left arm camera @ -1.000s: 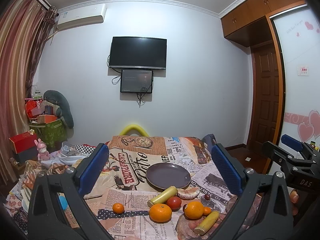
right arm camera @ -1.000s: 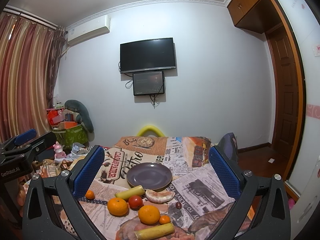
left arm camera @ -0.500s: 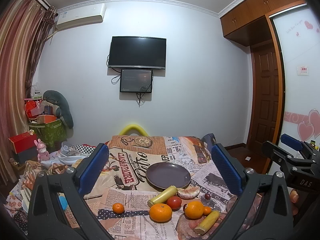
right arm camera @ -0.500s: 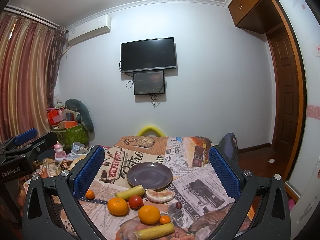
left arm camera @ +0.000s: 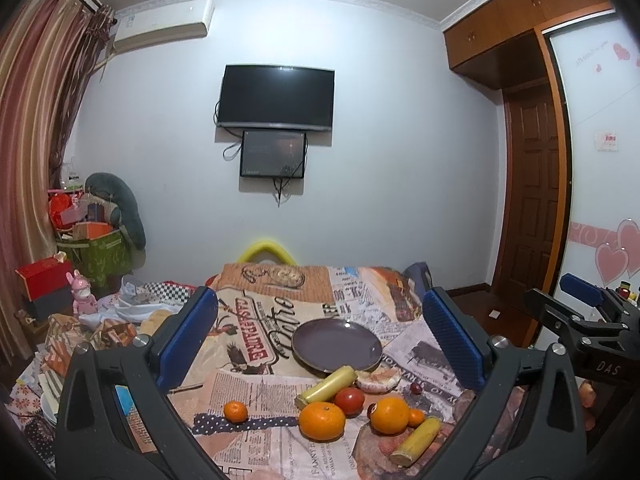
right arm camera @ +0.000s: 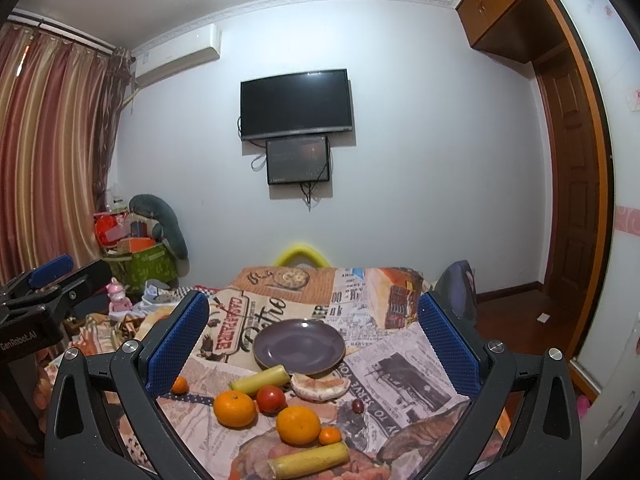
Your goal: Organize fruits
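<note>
An empty dark purple plate sits mid-table on the newspaper-print cloth. In front of it lie two large oranges, a red tomato, two yellow-green stalk pieces, a peeled citrus piece, small tangerines and a dark grape. My left gripper is open and empty, held above the table before the fruit. My right gripper is open and empty too, beside it on the right.
The table is draped with printed cloth. Cluttered boxes and a green bag stand at the left by the curtains. A wooden door is at the right. A TV hangs on the far wall.
</note>
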